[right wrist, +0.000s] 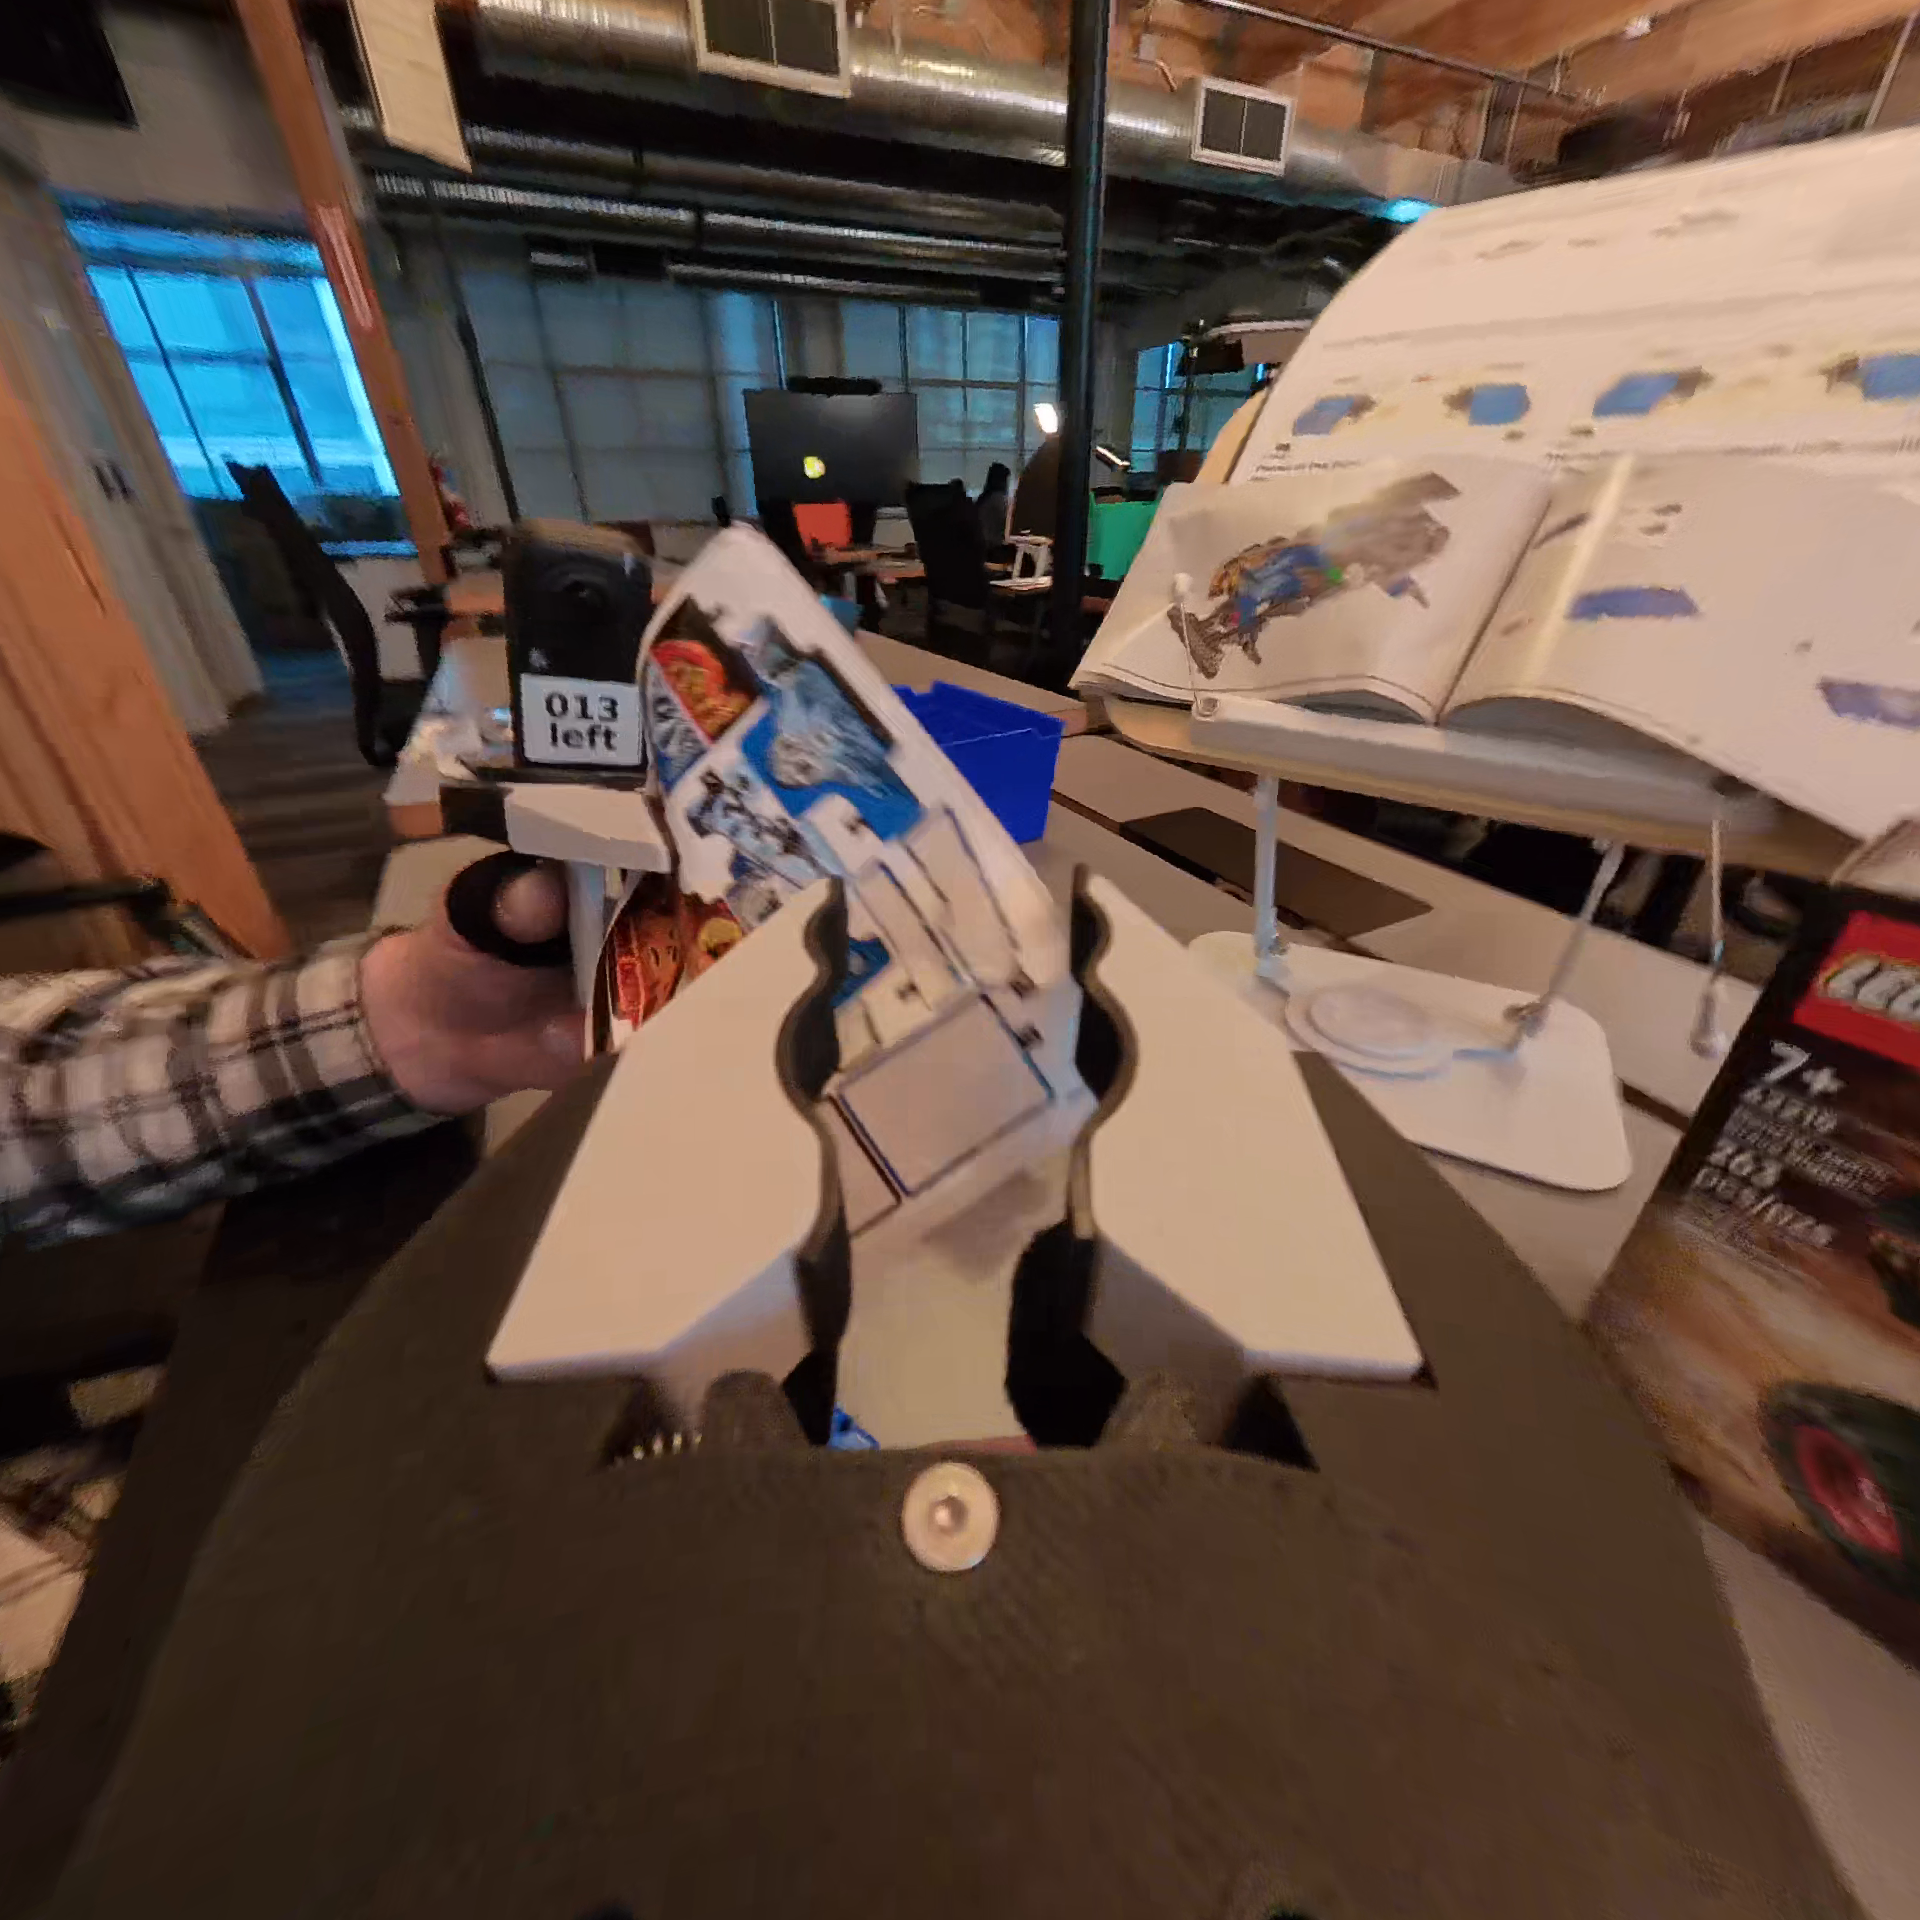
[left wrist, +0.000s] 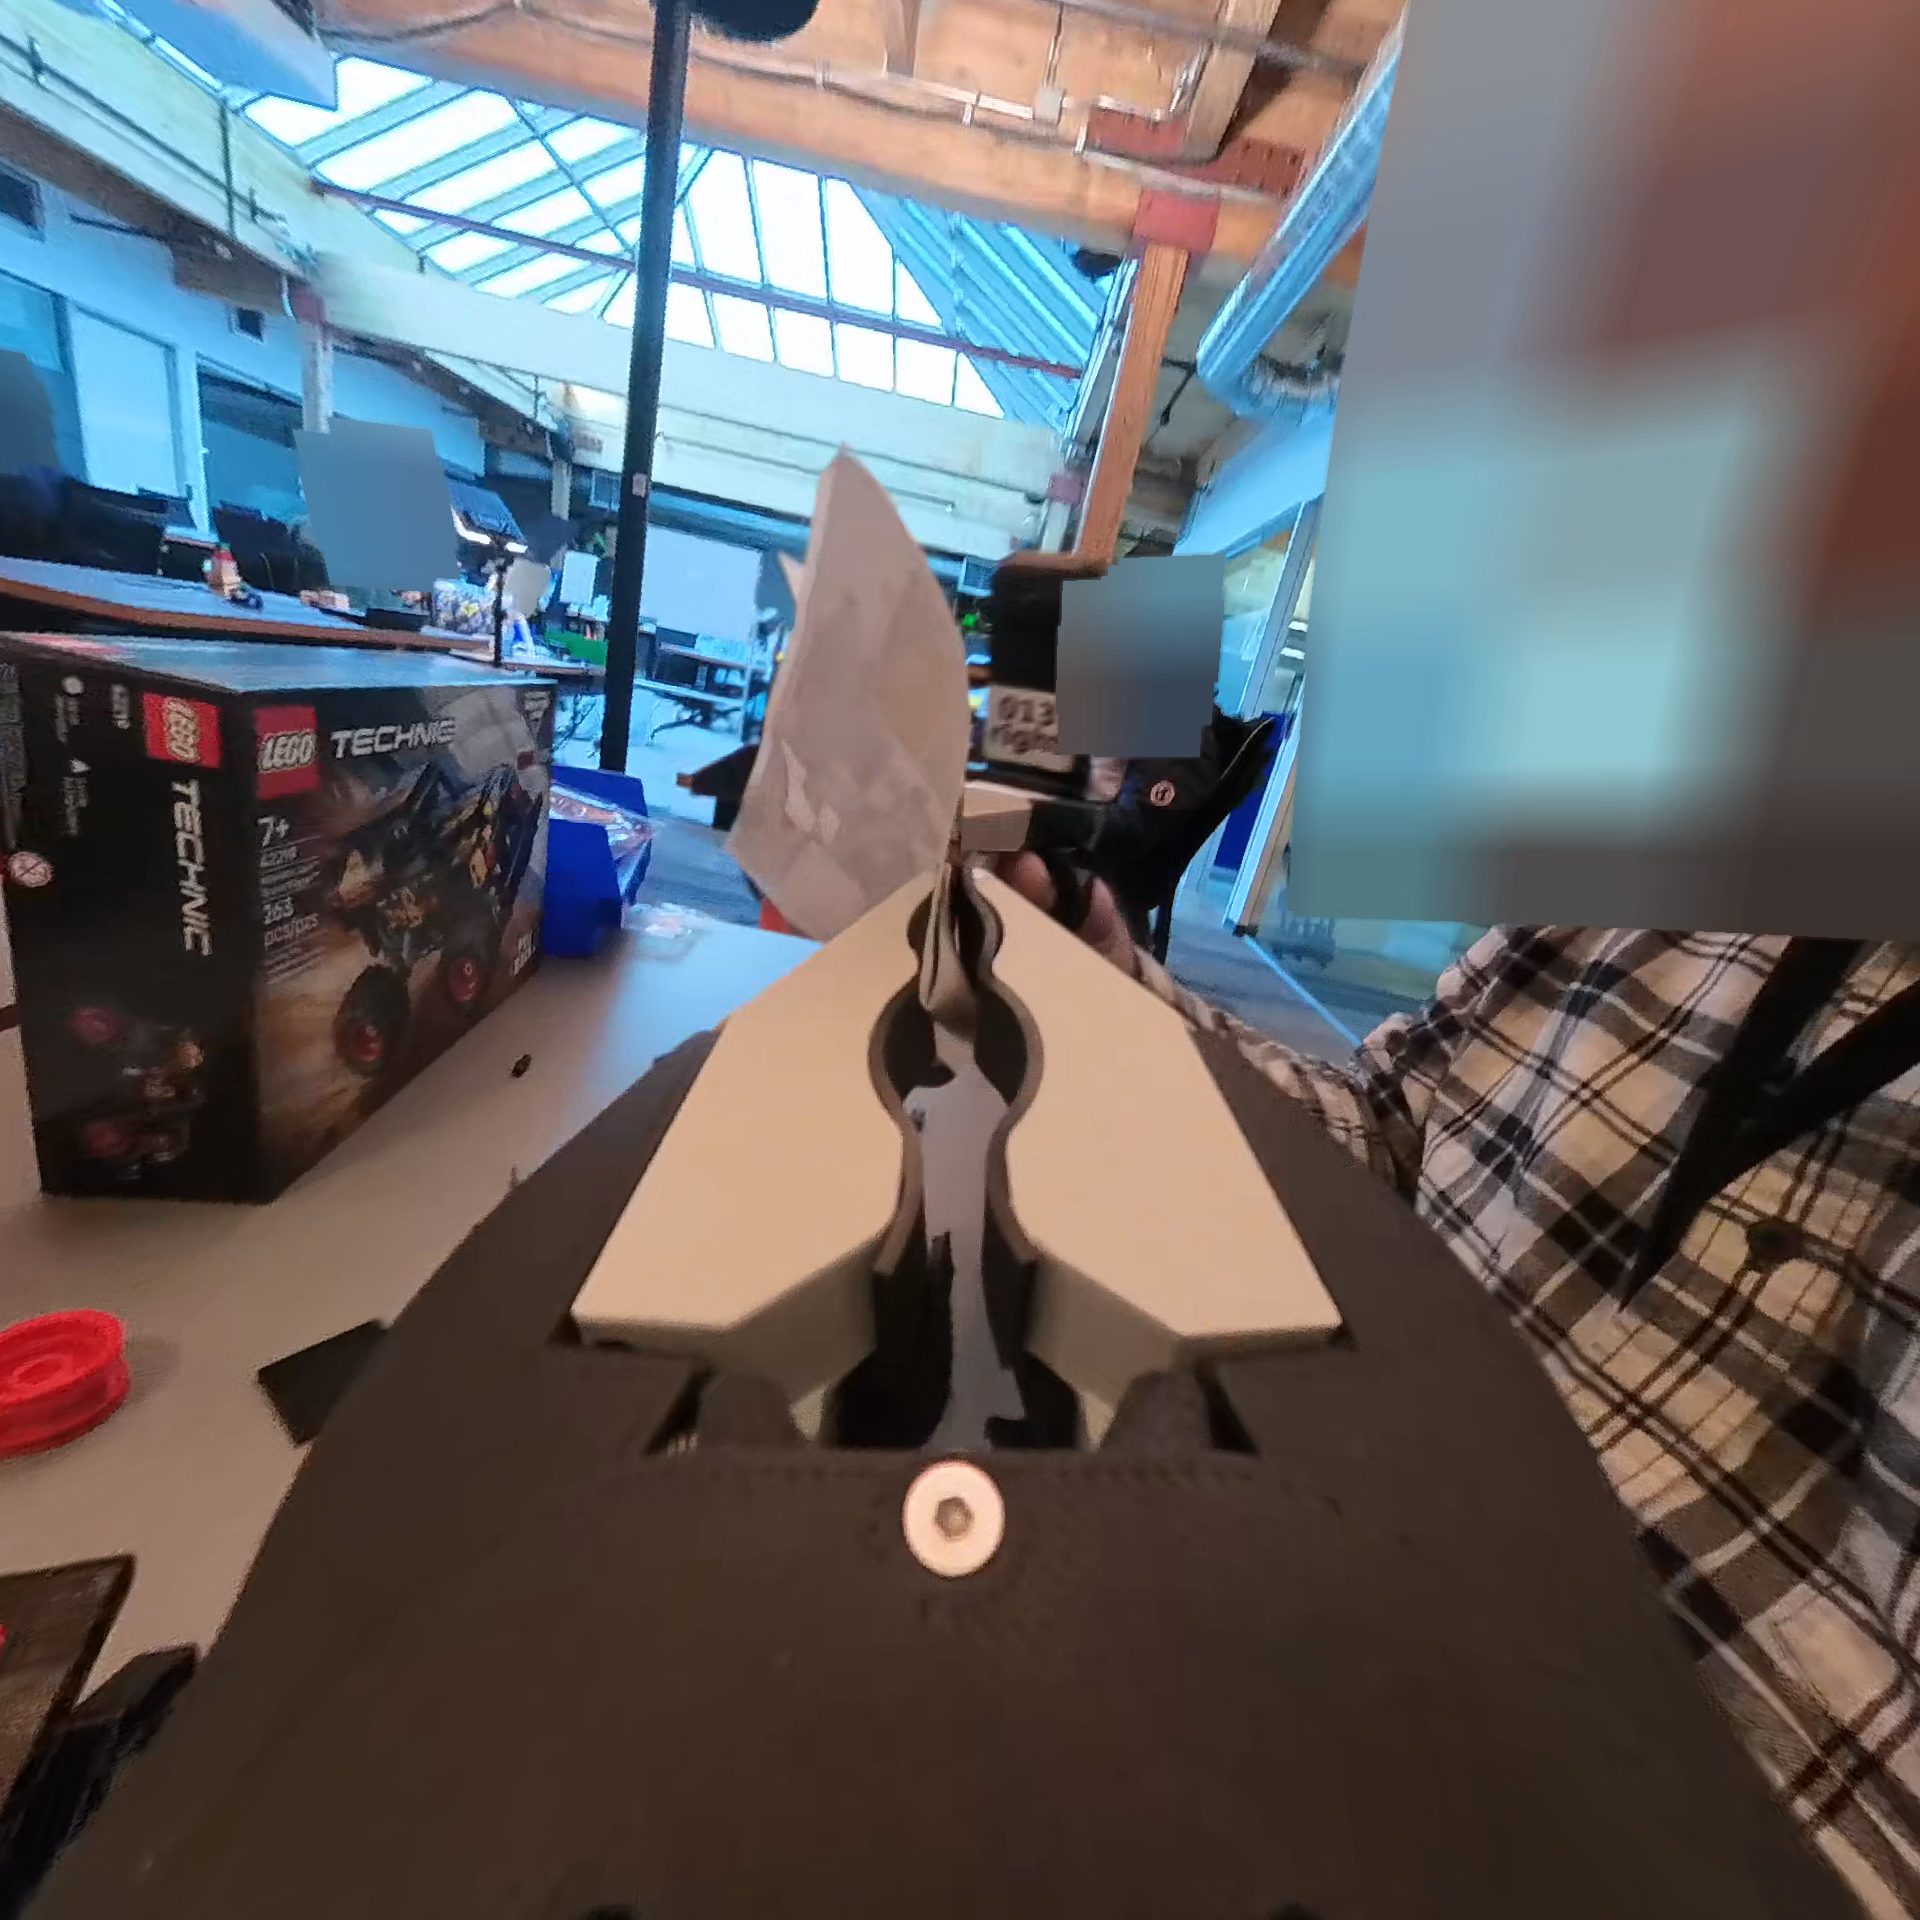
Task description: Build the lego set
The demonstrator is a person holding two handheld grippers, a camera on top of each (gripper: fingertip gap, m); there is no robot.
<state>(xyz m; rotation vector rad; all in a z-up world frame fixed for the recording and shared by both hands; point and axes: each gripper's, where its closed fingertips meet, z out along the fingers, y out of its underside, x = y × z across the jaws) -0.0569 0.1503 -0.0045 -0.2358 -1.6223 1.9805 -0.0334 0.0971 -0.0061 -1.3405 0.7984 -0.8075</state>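
An open workshop hall with skylights surrounds a pale worktop (left wrist: 436,1174). At far left stands the dark cardboard set box (left wrist: 281,894). The left hand-held gripper (left wrist: 951,925) pinches the lower edge of a white printed sticker sheet (left wrist: 862,707), held aloft. The right hand-held gripper (right wrist: 951,925) is spread wide around that sheet's other end. Far right, an open instruction booklet (right wrist: 1455,603) rests on a white stand (right wrist: 1455,1049).
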